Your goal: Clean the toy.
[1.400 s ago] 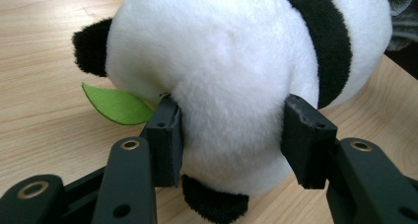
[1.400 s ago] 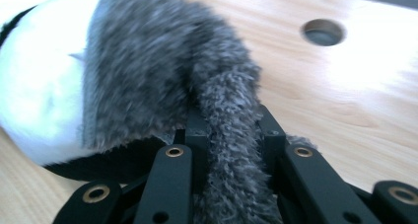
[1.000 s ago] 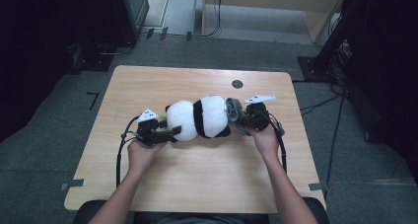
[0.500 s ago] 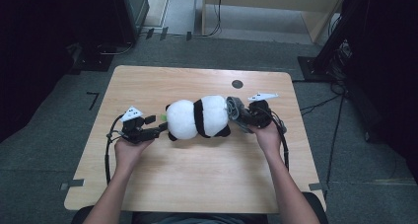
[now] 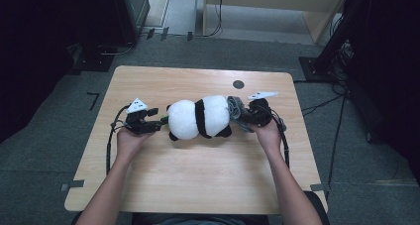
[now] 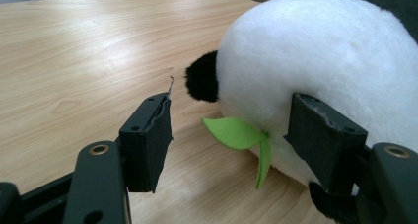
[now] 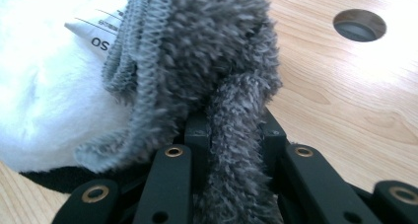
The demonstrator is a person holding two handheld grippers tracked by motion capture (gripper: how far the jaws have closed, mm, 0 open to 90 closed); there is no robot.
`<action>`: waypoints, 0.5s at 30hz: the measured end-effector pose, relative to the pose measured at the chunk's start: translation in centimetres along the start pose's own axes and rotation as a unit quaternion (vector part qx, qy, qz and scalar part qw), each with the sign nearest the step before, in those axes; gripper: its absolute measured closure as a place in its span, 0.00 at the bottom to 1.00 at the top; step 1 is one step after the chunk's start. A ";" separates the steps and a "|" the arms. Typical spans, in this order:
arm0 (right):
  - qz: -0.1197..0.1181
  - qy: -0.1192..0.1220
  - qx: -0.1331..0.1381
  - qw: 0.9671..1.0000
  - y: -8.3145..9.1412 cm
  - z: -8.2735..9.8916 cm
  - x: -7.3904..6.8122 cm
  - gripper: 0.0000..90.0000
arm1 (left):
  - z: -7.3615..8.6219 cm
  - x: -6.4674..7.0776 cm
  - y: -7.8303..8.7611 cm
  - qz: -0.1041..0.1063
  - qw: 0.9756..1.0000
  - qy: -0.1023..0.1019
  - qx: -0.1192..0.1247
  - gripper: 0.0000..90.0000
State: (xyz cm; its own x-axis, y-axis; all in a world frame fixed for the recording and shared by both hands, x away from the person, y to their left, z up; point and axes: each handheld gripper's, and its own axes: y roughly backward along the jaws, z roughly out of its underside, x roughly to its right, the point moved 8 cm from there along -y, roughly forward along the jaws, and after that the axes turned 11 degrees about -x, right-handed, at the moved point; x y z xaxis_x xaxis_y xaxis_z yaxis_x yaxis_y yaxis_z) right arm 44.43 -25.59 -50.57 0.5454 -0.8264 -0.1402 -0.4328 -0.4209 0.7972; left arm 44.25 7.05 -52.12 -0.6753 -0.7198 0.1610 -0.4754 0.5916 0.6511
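The left gripper (image 6: pixel 231 135) stands part-open at the plush panda (image 5: pixel 200 117)'s near end, its green leaf (image 6: pixel 241 137) between the jaws, unpinched; the panda's long axis runs across the table (image 5: pixel 198 185) — far end: right gripper (image 7: pixel 231 150) clamped on grey fabric (image 7: pixel 197 51).

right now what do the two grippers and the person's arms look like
Both are black handheld tools. The left gripper carries a pale three-cornered plate on top and trails a black cable that loops back along the forearm. The right gripper has a similar plate and cable. Seen close, the jaws are black linkage bars with brass-coloured rivets and square black pads. The forearms are bare, with no sleeves showing.
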 end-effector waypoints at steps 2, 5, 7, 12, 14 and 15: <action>-0.009 0.003 0.000 1.000 -0.5 -0.1 -0.2 0.83 | 0.1 0.0 -0.2 0.012 1.000 0.000 0.005 0.37; -0.026 0.004 -0.003 1.000 -1.3 -0.3 -0.4 0.84 | 0.1 0.2 -0.4 0.014 1.000 -0.013 0.007 0.37; -0.027 0.011 -0.004 1.000 -1.8 -0.6 -0.7 0.85 | 0.1 0.4 -0.6 0.008 1.000 -0.026 0.009 0.37; -0.020 0.035 -0.002 0.999 -2.5 -1.4 -1.2 0.88 | 0.1 0.5 -1.0 0.008 0.999 -0.029 0.014 0.35; -0.027 0.035 0.005 0.999 -2.6 -1.6 -1.3 0.88 | 0.2 0.4 -1.1 0.017 0.999 -0.023 0.018 0.35; -0.034 0.032 0.008 0.999 -2.7 -1.7 -1.2 0.88 | 0.2 0.4 -1.2 0.021 0.999 -0.022 0.017 0.35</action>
State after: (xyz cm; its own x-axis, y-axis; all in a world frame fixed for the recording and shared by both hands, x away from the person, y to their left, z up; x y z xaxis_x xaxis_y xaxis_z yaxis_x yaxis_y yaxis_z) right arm 46.14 -22.81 -51.53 0.6186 -0.7703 -0.1550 -0.4049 -0.4816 0.7772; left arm 44.38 6.14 -52.99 -0.7188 -0.6776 0.1556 -0.4642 0.6344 0.6181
